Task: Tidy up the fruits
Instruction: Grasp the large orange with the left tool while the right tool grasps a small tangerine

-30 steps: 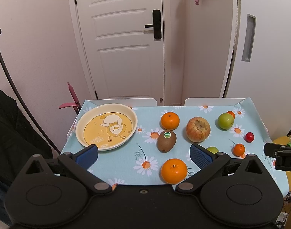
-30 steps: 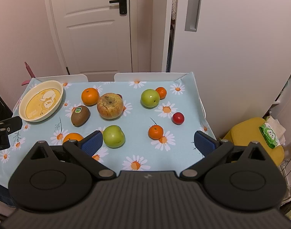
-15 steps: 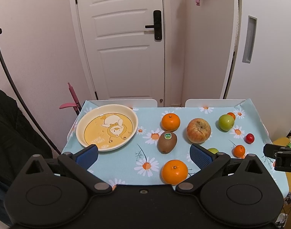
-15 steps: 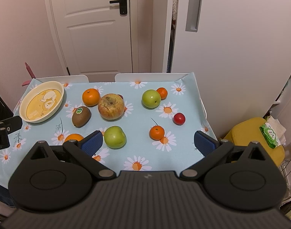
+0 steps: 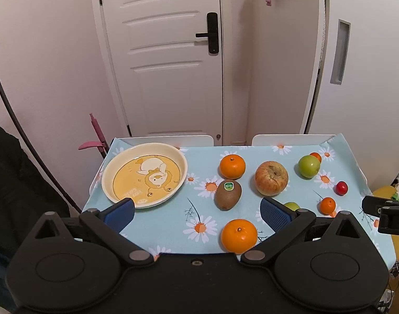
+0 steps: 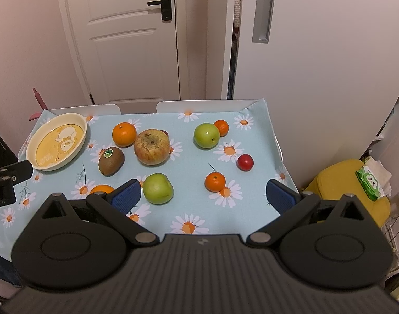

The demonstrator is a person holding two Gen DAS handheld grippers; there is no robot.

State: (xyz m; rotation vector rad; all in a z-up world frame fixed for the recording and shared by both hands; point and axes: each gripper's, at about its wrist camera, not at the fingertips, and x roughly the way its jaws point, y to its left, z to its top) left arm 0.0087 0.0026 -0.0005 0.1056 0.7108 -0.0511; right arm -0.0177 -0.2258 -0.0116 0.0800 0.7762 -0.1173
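A cream plate [image 5: 144, 176] [image 6: 56, 141] with a yellow cartoon centre lies at the table's far left, holding nothing. Spread over the daisy cloth are two oranges [image 5: 238, 235] [image 5: 232, 166], a kiwi [image 5: 228, 195] [image 6: 111, 161], a large apple [image 5: 271, 178] [image 6: 151, 146], two green apples [image 6: 157, 188] [image 6: 206, 135], two small tangerines [image 6: 215, 181] [image 6: 221, 127] and a small red fruit [image 6: 245, 162]. My left gripper [image 5: 197, 213] hovers open over the near edge, with the near orange just inside its right finger. My right gripper [image 6: 203, 196] is open above the near green apple and tangerine.
Two white chair backs [image 5: 168, 139] [image 5: 291, 138] stand behind the table, before a white door [image 5: 162, 60]. A yellow stool [image 6: 348, 191] with a green packet [image 6: 369, 183] stands to the right. A dark garment [image 5: 13, 183] hangs at the left.
Both views have shifted slightly, so the fruits sit a little lower and to the right in frame. Nothing on the table has moved; both grippers remain open.
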